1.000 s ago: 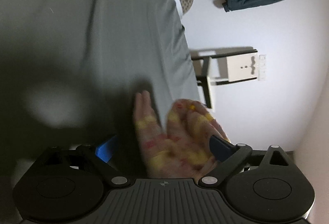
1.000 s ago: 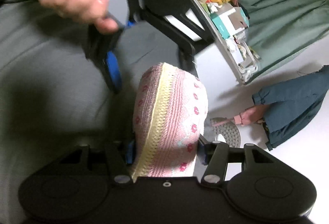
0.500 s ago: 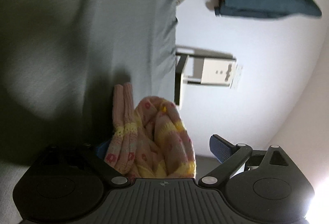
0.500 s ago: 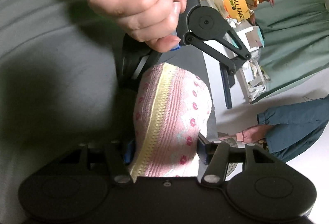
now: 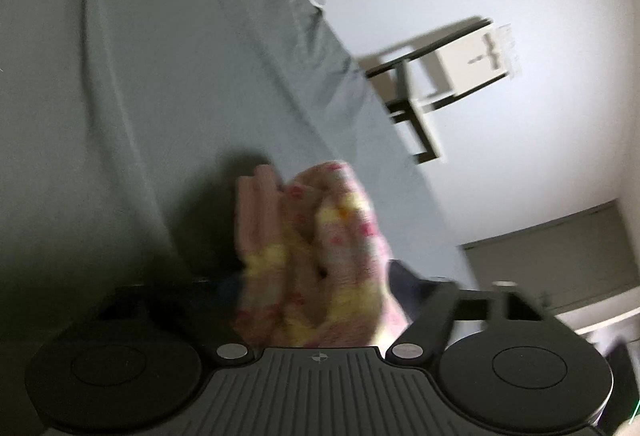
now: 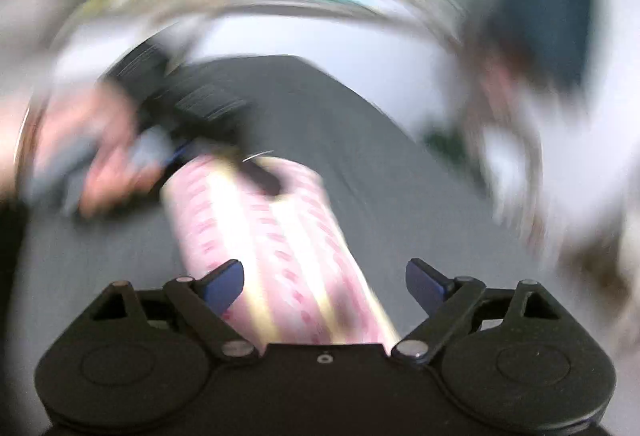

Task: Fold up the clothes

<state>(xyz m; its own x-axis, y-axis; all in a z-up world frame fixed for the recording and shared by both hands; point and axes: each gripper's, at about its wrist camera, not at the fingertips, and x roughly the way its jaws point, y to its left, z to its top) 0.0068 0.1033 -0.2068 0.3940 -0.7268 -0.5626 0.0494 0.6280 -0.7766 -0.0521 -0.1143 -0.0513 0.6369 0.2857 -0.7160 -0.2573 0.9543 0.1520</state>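
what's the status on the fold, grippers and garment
Right gripper open, fingers either side of the pink knit garment. Left gripper has garment bunched between fingers, grip unclear through blur. Garment on grey sheet; nothing in the way.

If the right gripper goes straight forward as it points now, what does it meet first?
Most likely the pink knitted garment, which lies between the open right gripper and runs ahead along its line. Beyond it is the left gripper. The picture is blurred, so depth is uncertain.

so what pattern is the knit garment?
Pink knit garment with pale yellow stripes and small red motifs; clearest in the right wrist view, though blurred.
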